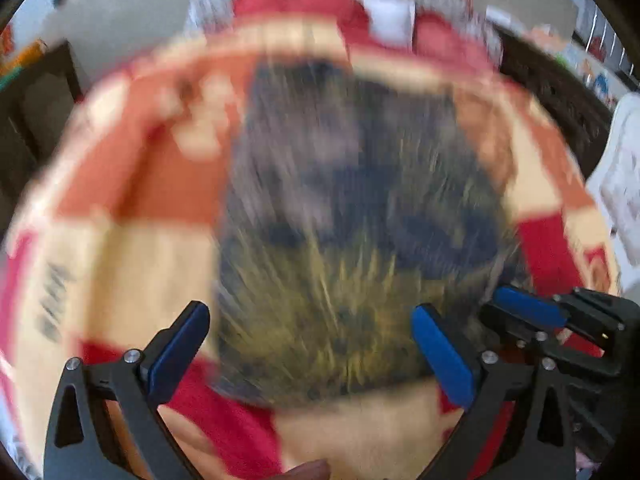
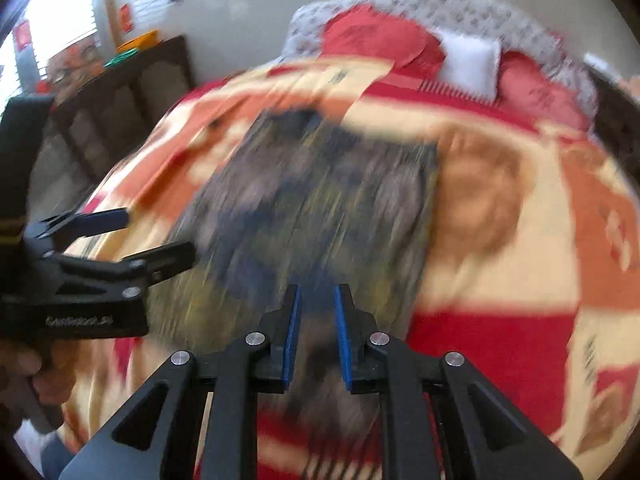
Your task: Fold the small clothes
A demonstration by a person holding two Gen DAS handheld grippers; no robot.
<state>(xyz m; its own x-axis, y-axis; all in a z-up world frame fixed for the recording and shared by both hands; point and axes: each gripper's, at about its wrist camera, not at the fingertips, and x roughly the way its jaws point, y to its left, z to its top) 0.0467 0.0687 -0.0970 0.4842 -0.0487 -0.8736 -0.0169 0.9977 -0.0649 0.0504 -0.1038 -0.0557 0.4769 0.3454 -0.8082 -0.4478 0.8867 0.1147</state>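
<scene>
A dark blue, grey and yellow patterned garment (image 1: 352,200) (image 2: 320,184) lies spread on the bed, smeared by motion blur in both views. My left gripper (image 1: 310,354) (image 2: 156,234) is open wide above its near edge, with no cloth between the pads. My right gripper (image 2: 319,290) (image 1: 516,308) hangs over the garment's near right part. Its jaws stand a narrow gap apart. The cloth seen in that gap is as smeared as the rest, and the pads do not seem to press on it.
A red, cream and orange blanket (image 2: 500,280) (image 1: 140,184) covers the bed. A white pillow (image 2: 472,64) and red pillows (image 2: 372,36) lean on the padded headboard (image 2: 420,0). Dark wooden furniture (image 2: 132,92) stands at the left. A person's hand (image 2: 36,376) holds the left gripper.
</scene>
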